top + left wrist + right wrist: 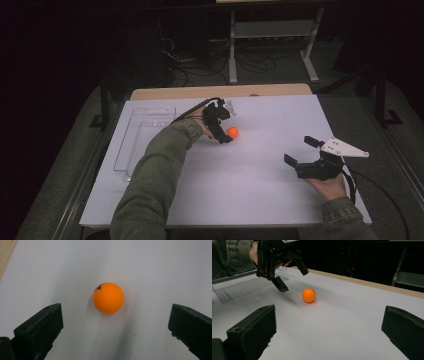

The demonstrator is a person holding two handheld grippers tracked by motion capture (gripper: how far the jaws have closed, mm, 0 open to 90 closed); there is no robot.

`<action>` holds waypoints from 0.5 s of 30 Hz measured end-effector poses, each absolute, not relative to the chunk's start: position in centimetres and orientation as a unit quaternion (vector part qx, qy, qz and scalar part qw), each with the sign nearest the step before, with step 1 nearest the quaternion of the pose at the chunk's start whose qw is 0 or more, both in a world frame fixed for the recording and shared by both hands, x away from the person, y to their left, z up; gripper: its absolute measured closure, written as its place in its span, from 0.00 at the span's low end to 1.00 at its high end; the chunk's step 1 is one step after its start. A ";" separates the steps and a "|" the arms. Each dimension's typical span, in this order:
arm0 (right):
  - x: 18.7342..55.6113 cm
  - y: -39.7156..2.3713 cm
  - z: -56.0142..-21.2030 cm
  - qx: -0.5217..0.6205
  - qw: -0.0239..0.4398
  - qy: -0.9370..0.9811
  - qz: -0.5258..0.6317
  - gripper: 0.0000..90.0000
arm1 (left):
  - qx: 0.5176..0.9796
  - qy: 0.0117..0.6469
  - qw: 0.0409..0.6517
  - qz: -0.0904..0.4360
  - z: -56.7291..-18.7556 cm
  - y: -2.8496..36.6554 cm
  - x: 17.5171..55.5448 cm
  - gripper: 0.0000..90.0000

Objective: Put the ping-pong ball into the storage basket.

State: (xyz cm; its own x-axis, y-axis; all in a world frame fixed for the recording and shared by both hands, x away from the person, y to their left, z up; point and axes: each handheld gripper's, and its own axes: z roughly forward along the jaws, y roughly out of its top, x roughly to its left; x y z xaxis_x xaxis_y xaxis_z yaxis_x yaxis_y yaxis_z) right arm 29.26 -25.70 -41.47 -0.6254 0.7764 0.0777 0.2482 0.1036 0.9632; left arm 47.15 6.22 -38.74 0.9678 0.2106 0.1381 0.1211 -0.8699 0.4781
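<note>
An orange ball (232, 132) with a small dark mark lies on the white table (260, 190), a little left of the middle. My left gripper (227, 128) is open and hovers just left of the ball, pointing at it without touching. In the left gripper view the ball (108, 298) lies ahead of the wide-apart jaws of the left gripper (116, 320), nothing between them. My right gripper (300, 150) is open at the right, well away from the ball. The right gripper view looks past the right gripper (329, 315) to the ball (308, 295) and the left gripper (293, 280) above it.
A clear plastic tray (145, 135) lies along the table's left side; the tray (242, 288) sits behind the left hand in the right gripper view. The table's wooden far edge (220, 92) borders a dark floor with cables and a white metal frame (272, 30).
</note>
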 end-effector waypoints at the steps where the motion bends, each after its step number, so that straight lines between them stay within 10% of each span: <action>1: 29.3 -25.7 -41.5 0.363 0.235 0.705 0.562 0.00 | 0.962 0.088 0.240 0.092 -38.8 6.1 47.1 0.00; 15: 29.2 -25.7 -41.5 0.362 0.232 0.706 0.562 0.00 | 0.966 0.081 0.230 0.087 -39.8 5.1 47.4 0.00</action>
State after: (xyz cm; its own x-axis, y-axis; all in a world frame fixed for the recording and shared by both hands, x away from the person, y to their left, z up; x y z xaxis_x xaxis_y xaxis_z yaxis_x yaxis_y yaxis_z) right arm 29.22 -25.69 -41.47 -0.6295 0.7729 0.0795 0.2510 0.1054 0.9622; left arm 47.37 5.09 -39.82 0.9717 0.1973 0.1303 0.1174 -0.8809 0.4585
